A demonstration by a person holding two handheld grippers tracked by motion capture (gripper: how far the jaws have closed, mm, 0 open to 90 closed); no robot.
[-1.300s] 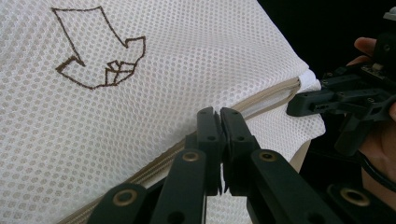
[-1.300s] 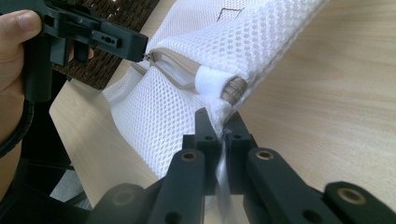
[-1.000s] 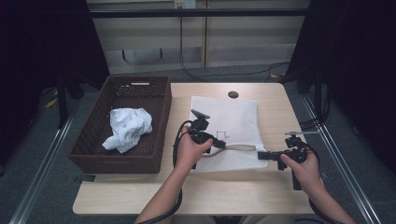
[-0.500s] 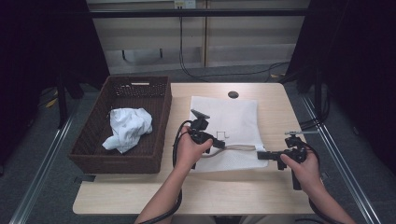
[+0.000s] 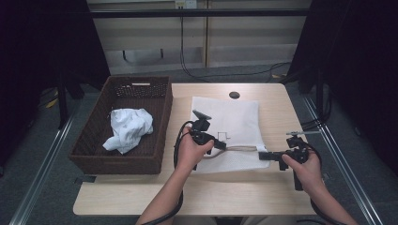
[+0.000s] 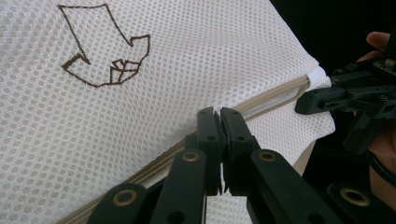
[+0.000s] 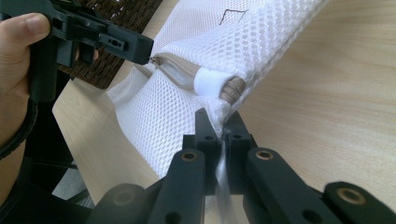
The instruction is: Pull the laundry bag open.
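A white mesh bag [image 5: 230,117] lies flat on the wooden table [image 5: 211,192], its beige zipper [image 5: 241,149] running along the near edge. My left gripper [image 5: 220,144] is shut on the zipper line [image 6: 275,93]; its jaws [image 6: 219,114] meet right at the beige tape. My right gripper [image 5: 261,155] is shut on the bag's near right corner, with mesh pinched between its jaws [image 7: 219,123] just below the white tab at the zipper's end [image 7: 212,81]. In the right gripper view the zipper gapes a little between that tab and the left gripper [image 7: 148,51].
A dark wicker basket [image 5: 89,140] stands at the table's left with a crumpled white cloth [image 5: 129,127] inside. A round cable hole [image 5: 234,95] sits beyond the bag. Bare wood runs along the front edge and to the right of the bag.
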